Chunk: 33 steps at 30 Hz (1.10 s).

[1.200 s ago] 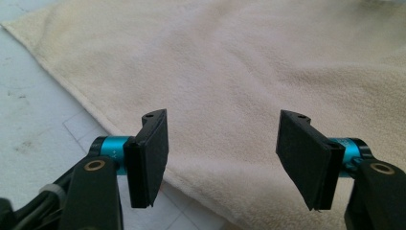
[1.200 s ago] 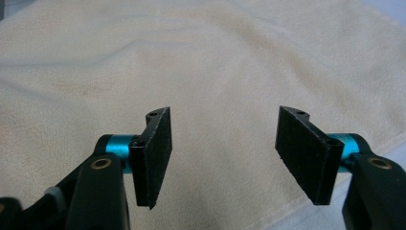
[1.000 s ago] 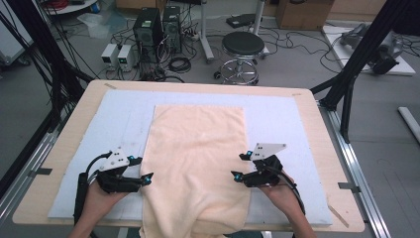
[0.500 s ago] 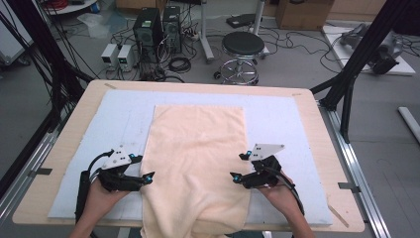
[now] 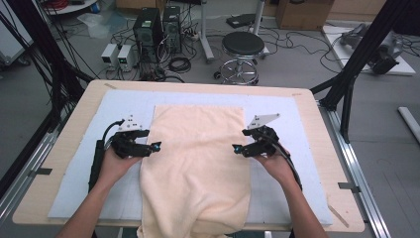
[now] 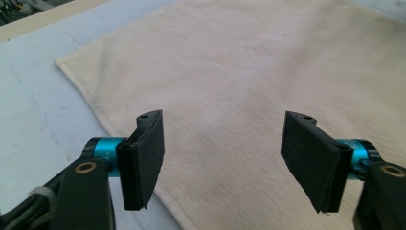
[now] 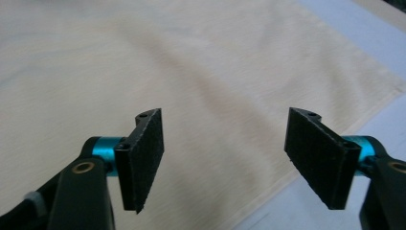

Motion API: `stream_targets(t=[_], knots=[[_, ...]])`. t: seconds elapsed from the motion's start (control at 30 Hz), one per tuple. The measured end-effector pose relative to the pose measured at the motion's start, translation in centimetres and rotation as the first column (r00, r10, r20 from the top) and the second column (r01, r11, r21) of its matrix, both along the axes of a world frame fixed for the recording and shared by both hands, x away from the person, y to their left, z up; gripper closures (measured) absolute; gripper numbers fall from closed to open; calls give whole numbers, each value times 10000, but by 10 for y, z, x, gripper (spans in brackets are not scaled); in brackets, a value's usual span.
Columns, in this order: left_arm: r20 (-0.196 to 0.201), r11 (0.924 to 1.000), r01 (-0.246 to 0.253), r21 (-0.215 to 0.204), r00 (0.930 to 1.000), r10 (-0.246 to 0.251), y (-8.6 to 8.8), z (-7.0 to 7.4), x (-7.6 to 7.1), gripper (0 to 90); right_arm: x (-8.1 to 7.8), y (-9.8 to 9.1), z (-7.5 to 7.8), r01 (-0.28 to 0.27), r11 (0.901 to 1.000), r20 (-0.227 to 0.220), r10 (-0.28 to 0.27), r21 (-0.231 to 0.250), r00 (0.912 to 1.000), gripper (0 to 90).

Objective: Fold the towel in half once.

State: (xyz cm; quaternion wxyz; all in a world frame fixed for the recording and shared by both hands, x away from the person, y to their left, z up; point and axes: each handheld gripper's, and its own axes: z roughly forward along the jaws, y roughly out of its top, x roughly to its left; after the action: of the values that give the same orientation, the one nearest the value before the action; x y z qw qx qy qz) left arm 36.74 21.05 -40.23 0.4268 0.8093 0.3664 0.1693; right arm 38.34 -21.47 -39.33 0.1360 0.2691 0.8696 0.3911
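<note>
A cream towel [image 5: 198, 148] lies flat on the pale blue mat [image 5: 84, 168], and its near end hangs over the table's front edge. My left gripper [image 5: 156, 147] hovers over the towel's left edge, pointing inward. Its jaws stand open and have just been closing slightly, with nothing between them. In the left gripper view the left gripper [image 6: 222, 143] frames the towel [image 6: 239, 57], whose edge runs under one jaw. My right gripper [image 5: 236, 148] is open over the towel's right edge. In the right gripper view the right gripper [image 7: 225, 143] hovers above the towel [image 7: 143, 57].
The mat covers most of the wooden table [image 5: 69, 114]. Black frame posts [image 5: 346, 84] stand at the table's far right and left. Beyond the far edge are a stool [image 5: 241, 47], computer towers [image 5: 158, 25] and floor cables.
Both hands have moved away from the person along the towel's side edges, from near its front end to about its middle. The towel itself lies as before.
</note>
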Motion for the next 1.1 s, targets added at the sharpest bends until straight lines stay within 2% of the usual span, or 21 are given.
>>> stream_targets(t=[0.03, 0.1, 0.2, 0.23, 0.3, 0.33, 0.37, 0.47, 0.57, 0.63, 0.7, 0.77, 0.8, 0.9, 1.0, 1.1], knots=[[-139, 9997, -216, -77, 9997, 215, 2, -5, 6, 349, 8, 0, -3, 121, 9999, -112, -121, 12, 9999, 318], [-570, 9986, -530, 68, 9970, 533, 7, -17, 17, 370, 23, 3, -11, 335, 9994, -413, -337, -58, 9986, 328], [-1239, 9975, -585, 406, 9903, 631, 8, -33, 26, 385, 37, 6, -27, 521, 9973, -558, -549, -515, 9969, 388], [-1289, 9971, -424, 626, 9904, 502, 7, -36, 27, 403, 40, 7, -33, 594, 9956, -655, -642, -718, 9958, 408], [-902, 9957, -301, 873, 9952, 380, 2, -38, 26, 421, 45, 6, -42, 713, 9928, -1016, -811, -961, 9915, 450], [-870, 9965, -211, 812, 9958, 282, 1, -38, 26, 471, 47, 3, -43, 825, 9945, -1082, -892, -650, 9901, 502], [-803, 9965, -23, 835, 9967, 90, 1, -38, 26, 534, 48, 2, -42, 933, 9941, -1188, -992, -545, 9879, 579], [-803, 9981, 164, 602, 9967, -115, -3, -38, 26, 727, 50, 0, -41, 701, 9967, -1312, -750, -416, 9885, 776], [-873, 9990, 140, 435, 9961, -101, 0, -36, 25, 801, 49, -2, -39, 534, 9985, -1715, -547, -121, 9837, 841], [-753, 9994, 152, 327, 9971, -127, 5, -28, 23, 811, 46, -3, -35, 316, 9995, -1718, -319, -41, 9846, 848], [-491, 9998, 13, -176, 9988, -21, 10, -19, 19, 814, 41, -5, -26, 156, 9996, -1597, -118, 228, 9871, 853], [-275, 9983, -20, -588, 9996, 4, 14, -9, 15, 815, 34, -7, -15, -53, 9989, -1296, 112, 457, 9915, 856], [-294, 9978, 18, -662, 9996, -38, 16, -3, 14, 815, 30, -8, -9, -125, 9984, -1170, 190, 559, 9929, 856], [150, 9960, 231, -865, 9996, -219, 19, 19, 8, 814, 21, -12, 12, -387, 9955, -905, 465, 861, 9948, 856], [323, 9951, 533, -827, 9982, -508, 20, 38, -3, 811, 9, -15, 34, -706, 9922, -569, 767, 1024, 9954, 856], [588, 9941, 959, -504, 9939, -929, 21, 43, -26, 809, -13, -18, 48, -1088, 9863, -319, 1136, 1242, 9930, 855]])
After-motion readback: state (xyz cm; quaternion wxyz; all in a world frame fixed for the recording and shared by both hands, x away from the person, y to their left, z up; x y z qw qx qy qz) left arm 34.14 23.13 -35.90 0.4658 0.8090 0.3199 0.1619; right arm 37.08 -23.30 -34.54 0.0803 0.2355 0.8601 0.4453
